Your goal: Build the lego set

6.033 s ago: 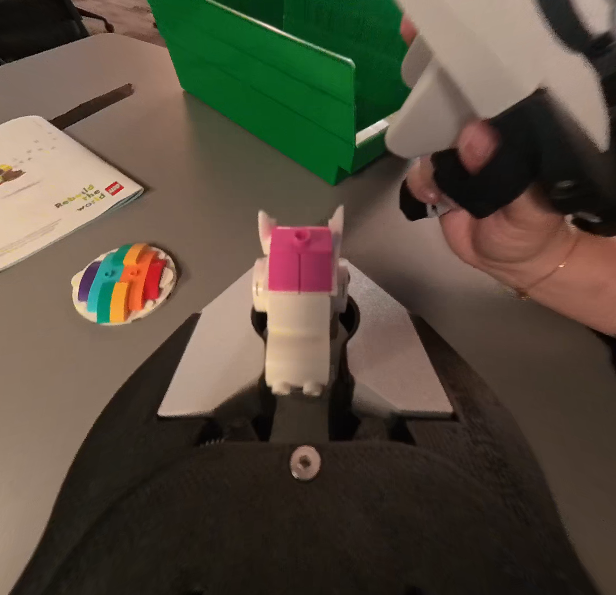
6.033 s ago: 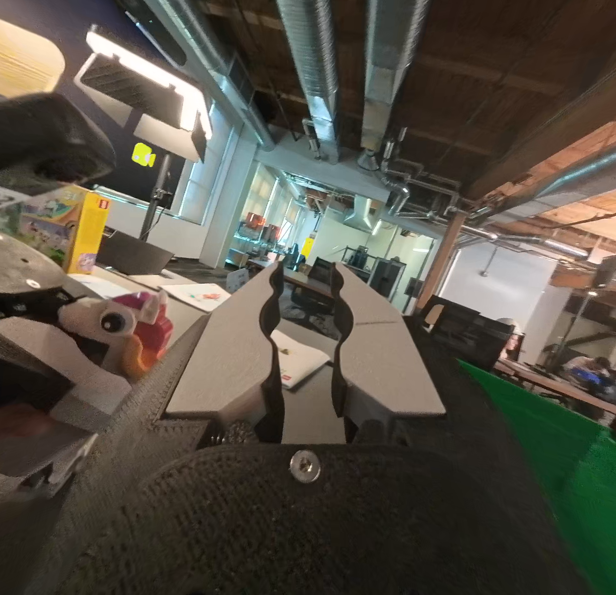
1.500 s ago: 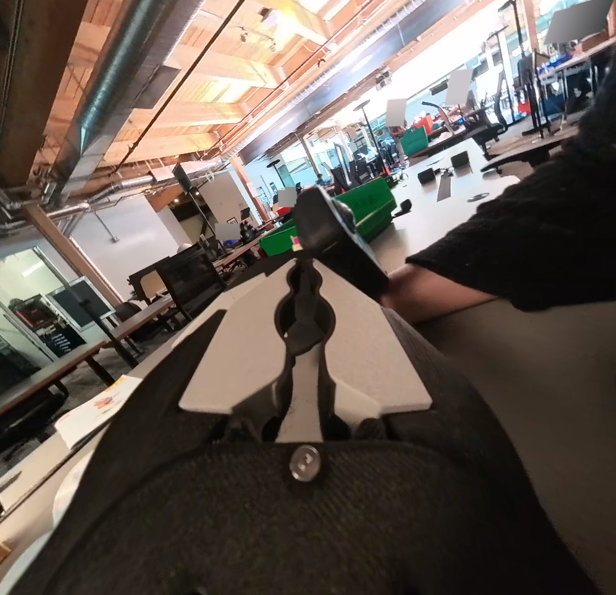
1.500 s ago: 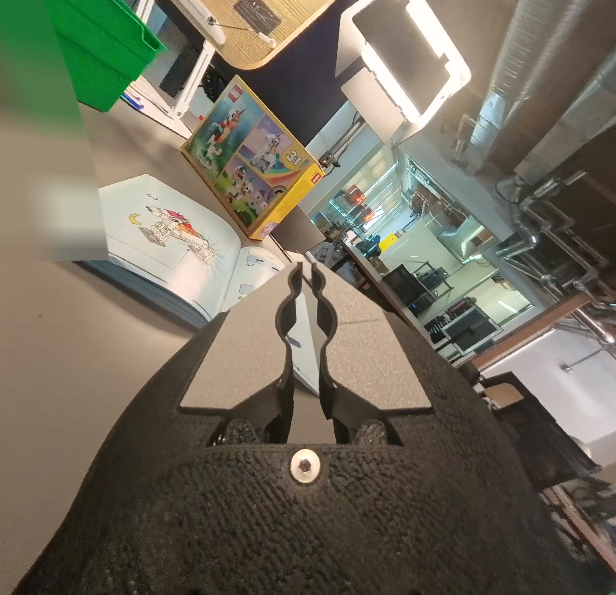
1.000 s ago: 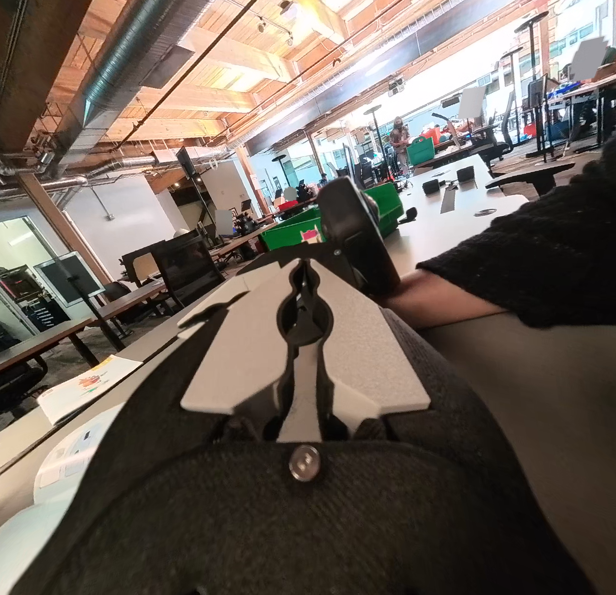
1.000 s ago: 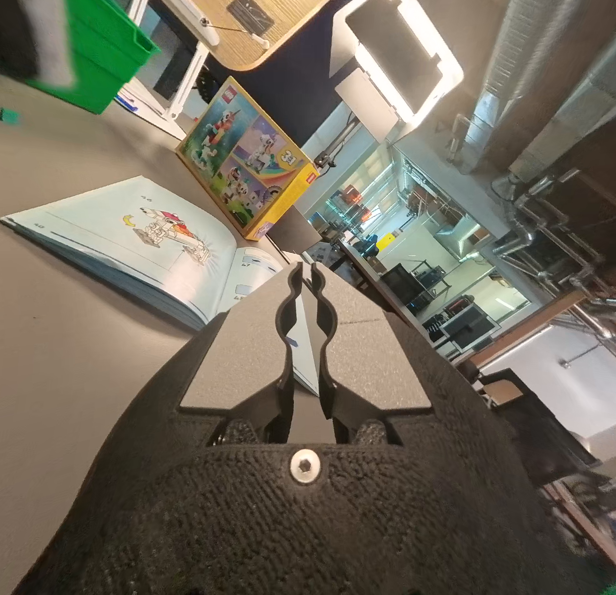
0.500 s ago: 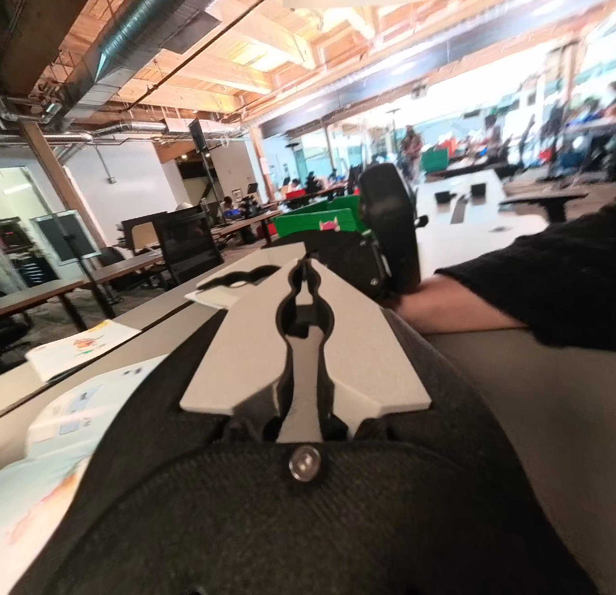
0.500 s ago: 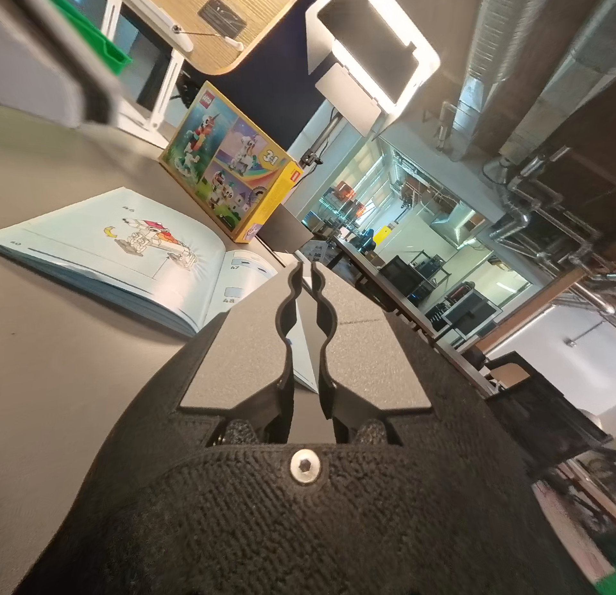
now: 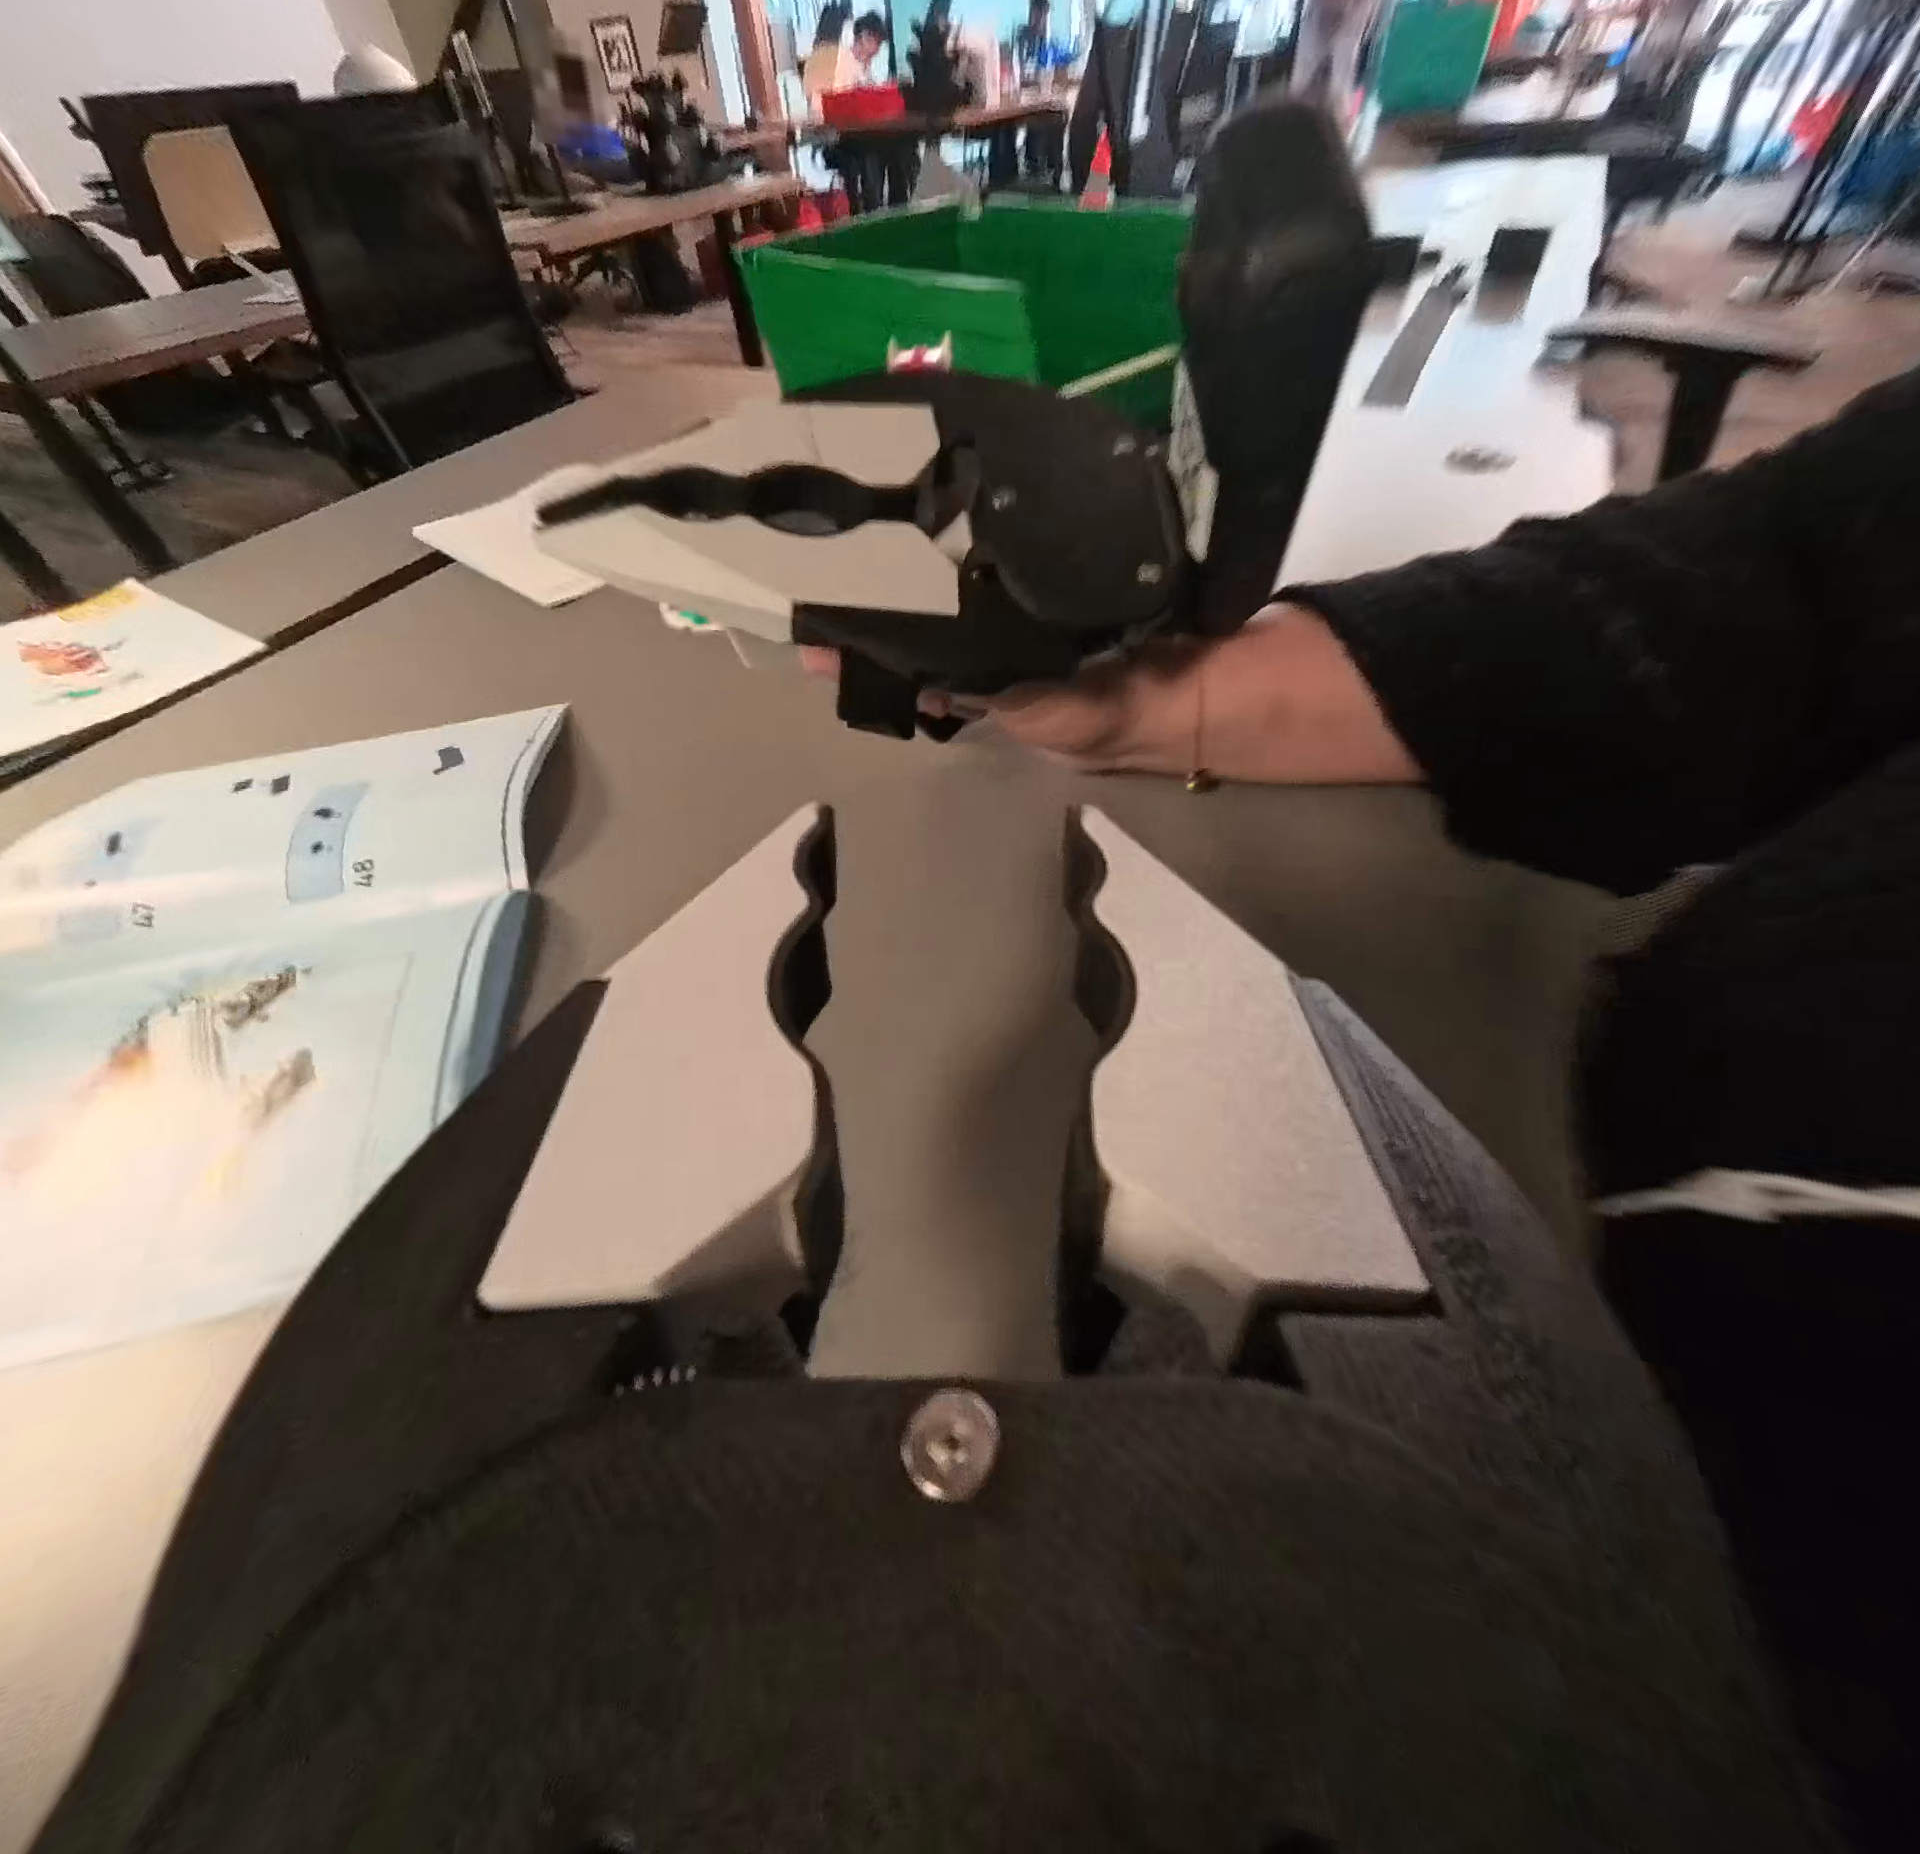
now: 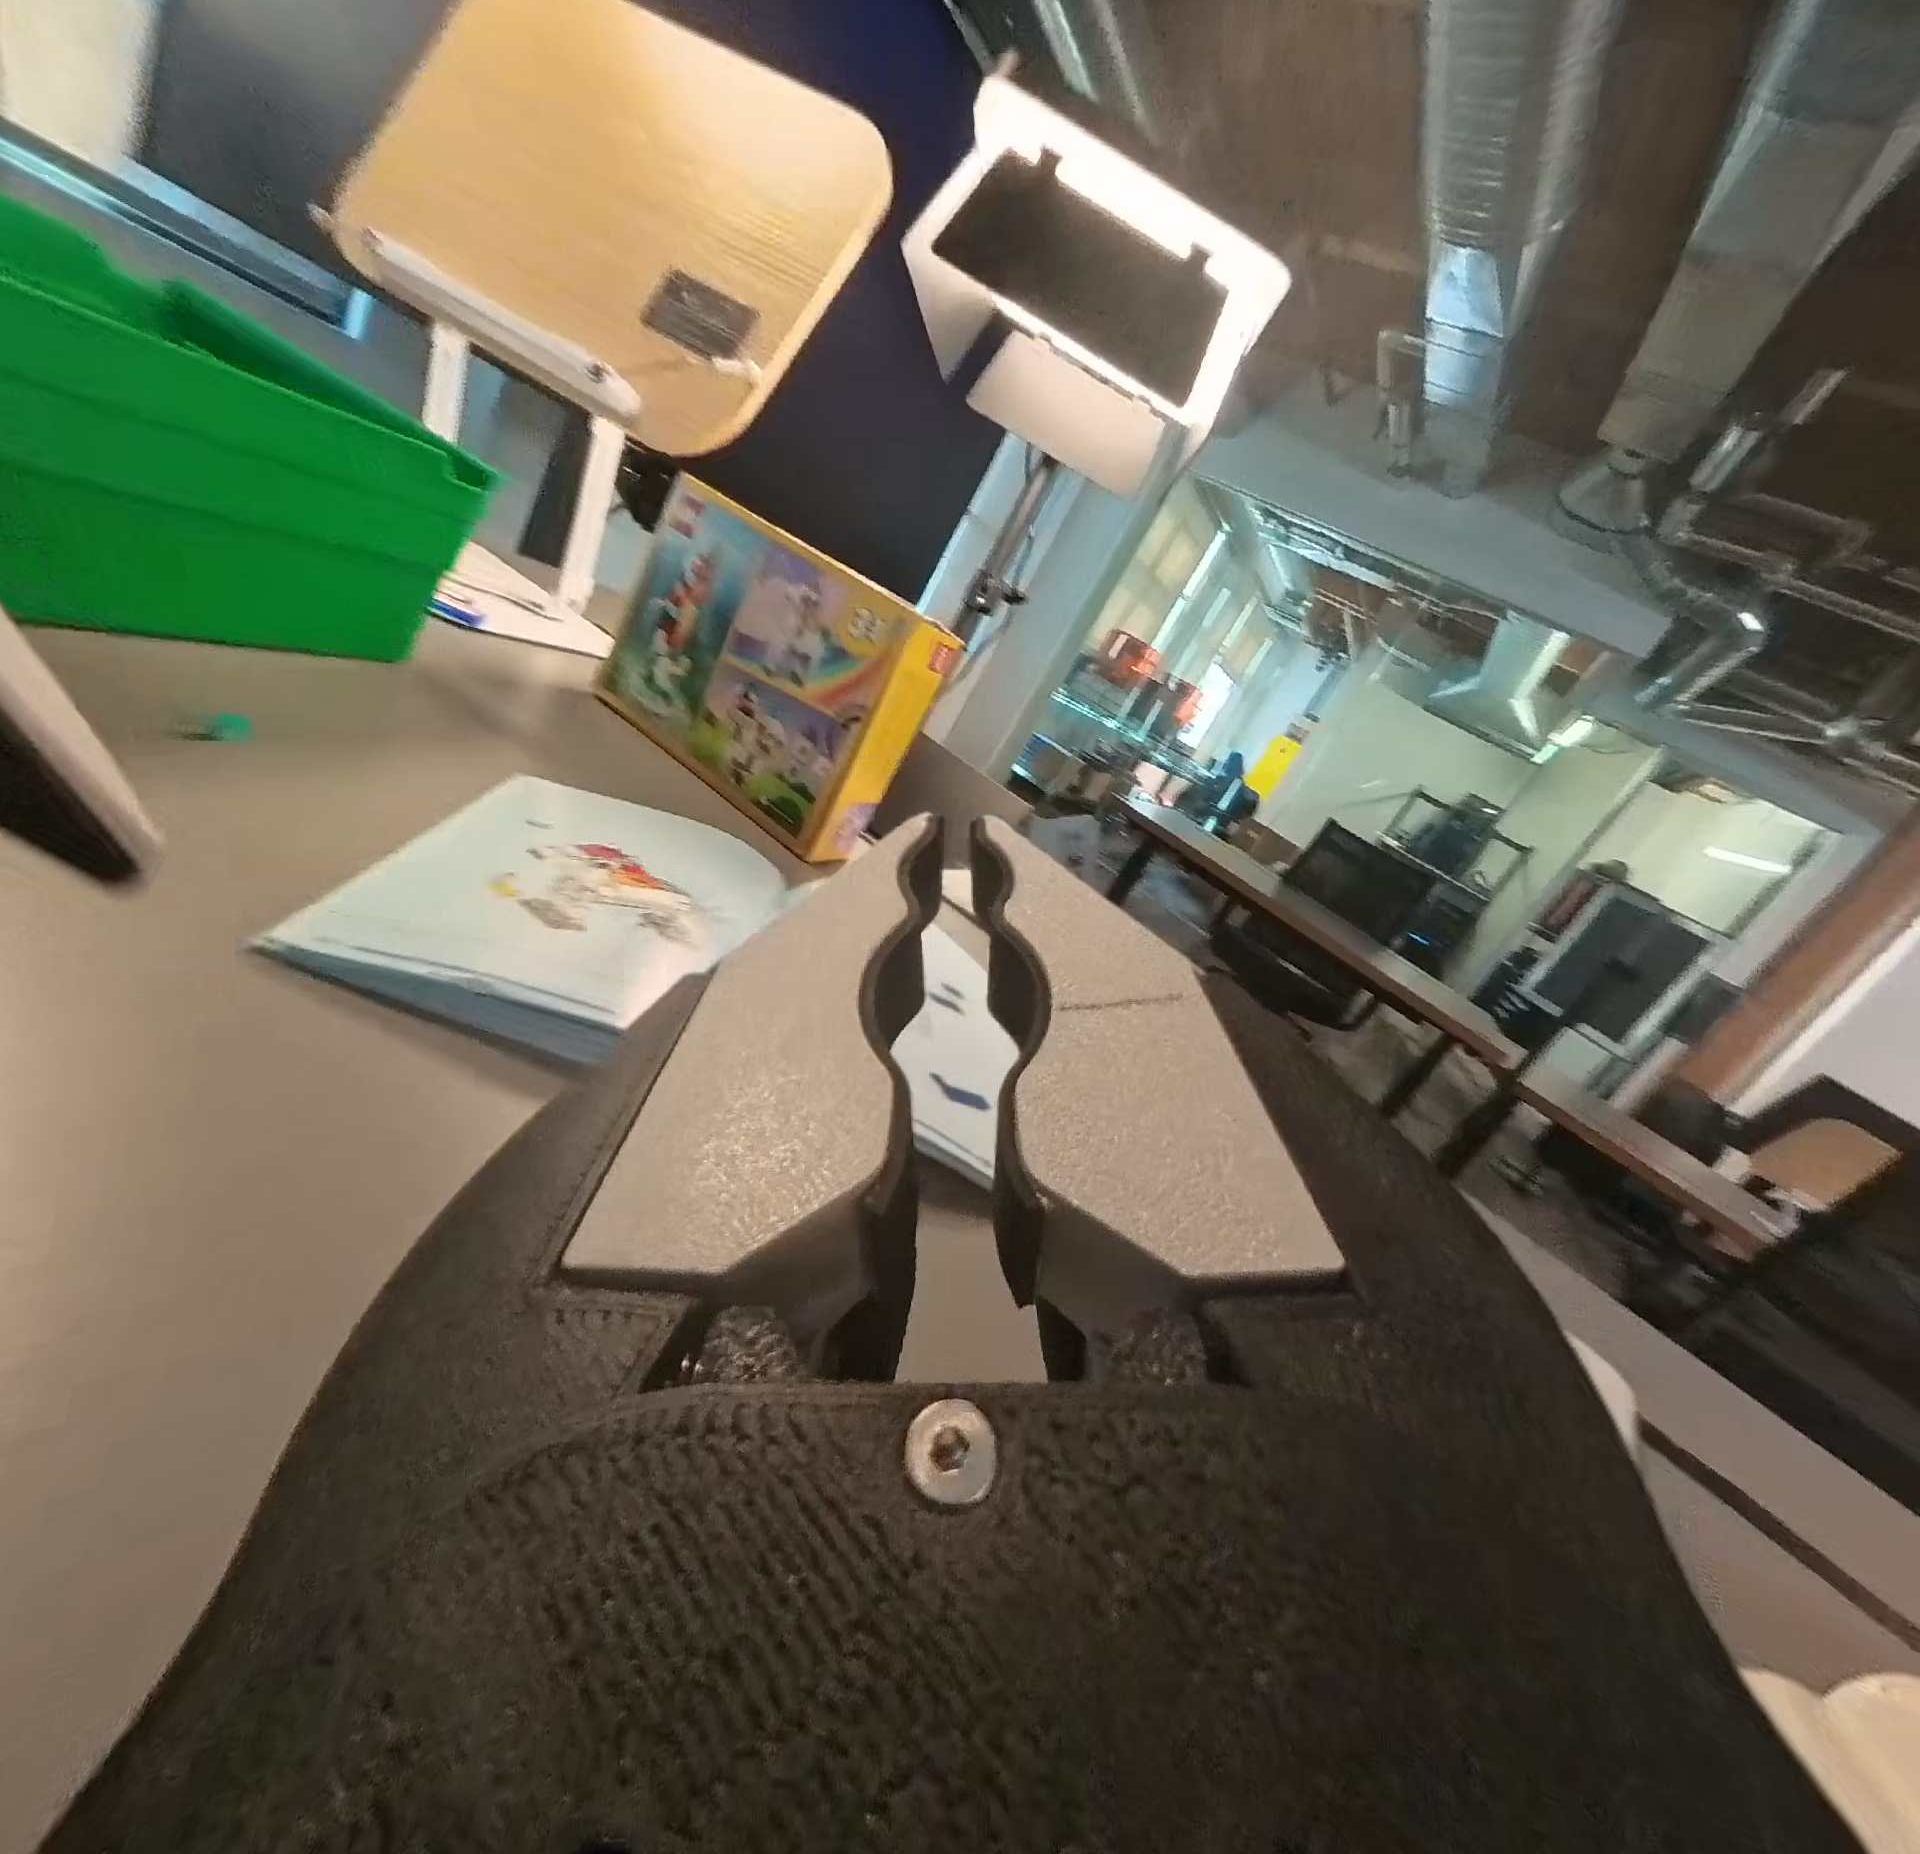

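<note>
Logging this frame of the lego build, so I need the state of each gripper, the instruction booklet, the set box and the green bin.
left gripper: open, empty.
right gripper: nearly shut, a narrow gap between the fingers, nothing held.
instruction booklet: lying open on the table.
lego box: on the table, tilted in view; whether it is sealed cannot be told.
green bin: resting on the table, contents hidden.

We see a grey table [image 10: 208, 1129] filling the lower left of the right wrist view. On it lie an open instruction booklet [image 10: 540, 921], a yellow set box [image 10: 769, 703], a green bin [image 10: 208, 537] and a small green piece [image 10: 213, 729].
</note>
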Demonstrator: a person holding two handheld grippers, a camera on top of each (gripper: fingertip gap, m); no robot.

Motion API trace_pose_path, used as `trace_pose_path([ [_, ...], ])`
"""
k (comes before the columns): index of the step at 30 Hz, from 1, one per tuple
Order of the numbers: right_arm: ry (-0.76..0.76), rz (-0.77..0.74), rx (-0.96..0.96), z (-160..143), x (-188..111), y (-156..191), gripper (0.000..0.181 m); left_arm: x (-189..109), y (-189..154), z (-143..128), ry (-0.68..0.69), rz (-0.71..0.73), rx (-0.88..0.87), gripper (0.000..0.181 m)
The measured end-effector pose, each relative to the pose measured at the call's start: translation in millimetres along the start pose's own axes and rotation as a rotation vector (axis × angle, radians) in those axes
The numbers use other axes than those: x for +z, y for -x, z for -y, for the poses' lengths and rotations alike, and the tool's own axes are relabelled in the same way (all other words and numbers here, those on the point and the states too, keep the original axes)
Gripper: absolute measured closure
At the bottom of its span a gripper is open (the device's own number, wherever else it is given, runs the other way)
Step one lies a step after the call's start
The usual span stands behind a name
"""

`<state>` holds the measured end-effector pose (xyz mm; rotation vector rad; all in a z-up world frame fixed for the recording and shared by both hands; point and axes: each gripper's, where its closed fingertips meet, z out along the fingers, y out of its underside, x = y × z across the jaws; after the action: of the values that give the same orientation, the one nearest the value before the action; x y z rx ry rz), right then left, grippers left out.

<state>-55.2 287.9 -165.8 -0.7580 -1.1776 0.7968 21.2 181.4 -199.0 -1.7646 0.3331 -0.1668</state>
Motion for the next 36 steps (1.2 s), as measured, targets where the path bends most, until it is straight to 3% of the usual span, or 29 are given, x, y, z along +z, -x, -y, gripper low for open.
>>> trace_pose_path([
  [1, -0.001, 0.021, -0.007, 0.8, -4.1, 4.2, 0.179, -12.7, -6.1, 4.3, -0.027, -0.010, -0.023, 0.137],
  [4, 0.007, 0.049, -0.050, -0.1, -13.3, 8.8, 0.178, -54.7, -14.7, 17.4, -0.082, 0.004, -0.052, 0.137],
  [7, 0.004, 0.041, -0.031, 0.2, -15.4, 4.5, 0.178, -101.9, -1.1, 31.8, -0.115, 0.117, -0.047, 0.139],
  [9, 0.007, 0.035, 0.014, -1.2, -13.7, 2.4, 0.179, -140.4, 33.3, 34.9, -0.066, 0.307, -0.019, 0.141],
  [12, 0.013, 0.041, 0.042, -3.9, -10.3, 4.0, 0.179, -222.0, 119.7, 27.5, 0.119, 0.757, -0.021, 0.151],
  [15, 0.015, 0.038, 0.025, -4.1, -9.1, 5.3, 0.179, -265.8, 189.9, -5.3, 0.359, 0.880, -0.135, 0.150],
  [19, 0.018, 0.039, -0.001, -4.3, -8.9, 7.2, 0.179, -274.8, 260.6, -74.9, 0.645, 0.808, -0.376, 0.145],
  [22, 0.025, 0.038, -0.018, -5.9, -8.5, 7.3, 0.179, -263.9, 279.1, -111.0, 0.722, 0.686, -0.636, 0.142],
  [26, 0.030, 0.041, -0.017, -7.6, -7.5, 7.3, 0.179, -268.7, 302.3, -140.1, 0.829, 0.702, -0.729, 0.142],
  [30, 0.027, 0.053, -0.017, -7.6, -6.4, 9.2, 0.179, -273.1, 303.1, -158.0, 0.947, 0.692, -0.736, 0.148],
  [36, 0.024, 0.073, -0.031, -7.2, -5.5, 14.2, 0.179, -273.7, 299.7, -170.2, 0.991, 0.671, -0.766, 0.152],
])
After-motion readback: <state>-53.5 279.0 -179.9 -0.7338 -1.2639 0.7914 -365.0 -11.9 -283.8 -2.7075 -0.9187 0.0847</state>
